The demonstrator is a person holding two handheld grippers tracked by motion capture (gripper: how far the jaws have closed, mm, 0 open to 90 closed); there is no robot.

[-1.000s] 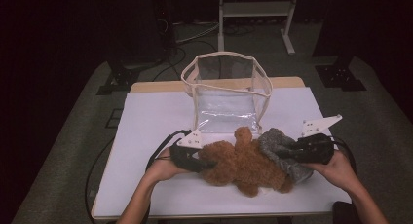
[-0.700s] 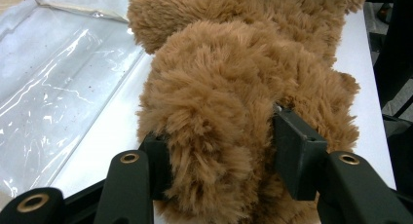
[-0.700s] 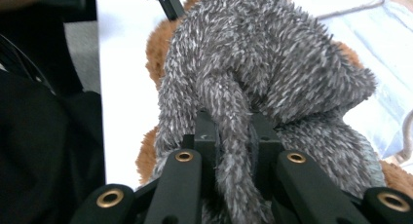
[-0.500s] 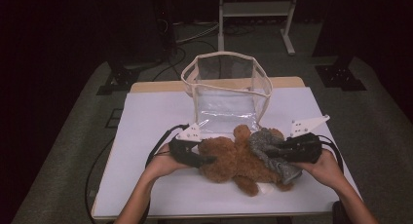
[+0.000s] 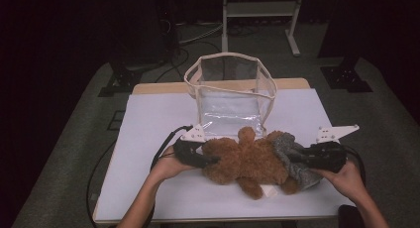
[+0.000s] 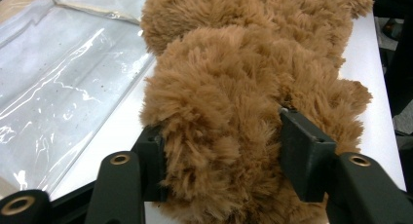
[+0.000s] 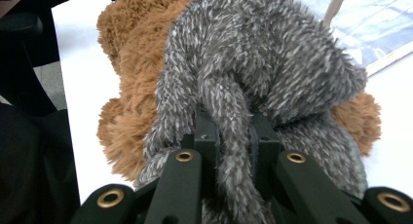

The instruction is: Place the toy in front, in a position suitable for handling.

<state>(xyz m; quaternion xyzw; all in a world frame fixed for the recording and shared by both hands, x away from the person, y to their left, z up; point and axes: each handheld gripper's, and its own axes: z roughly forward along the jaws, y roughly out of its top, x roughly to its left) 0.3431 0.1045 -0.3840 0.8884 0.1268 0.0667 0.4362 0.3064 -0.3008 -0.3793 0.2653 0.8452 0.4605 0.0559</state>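
- The brown plush bear point(image 5: 245, 161) lies on the white table point(image 5: 148, 134) just in front of the clear bag point(image 5: 230, 91), its long shaggy pile fluffed out and one rounded limb pointing toward the bag
- A grey plush toy point(image 5: 292, 156) with coarse, flecked fur lies touching the bear on the side away from the left gripper, partly draped over it
- The left gripper point(image 5: 198, 158) has its tongs clamped on a thick tuft of the bear point(image 6: 219, 136), the fur bulging between the two black pads point(image 6: 304, 158)
- The right gripper point(image 5: 302, 158) has its tongs pinched on a thin grey limb of the grey plush toy point(image 7: 234, 151)
- Against the pictures a second ago, both toys sit closer to the clear bag, and the two hands have drawn inward with them; the bundle looks tighter
- I judge this as gathering both toys in front of the bag, ready for lifting over its open rim point(image 5: 198, 69)
- The bag stands upright and open at the far side of the bear, nothing inside yet
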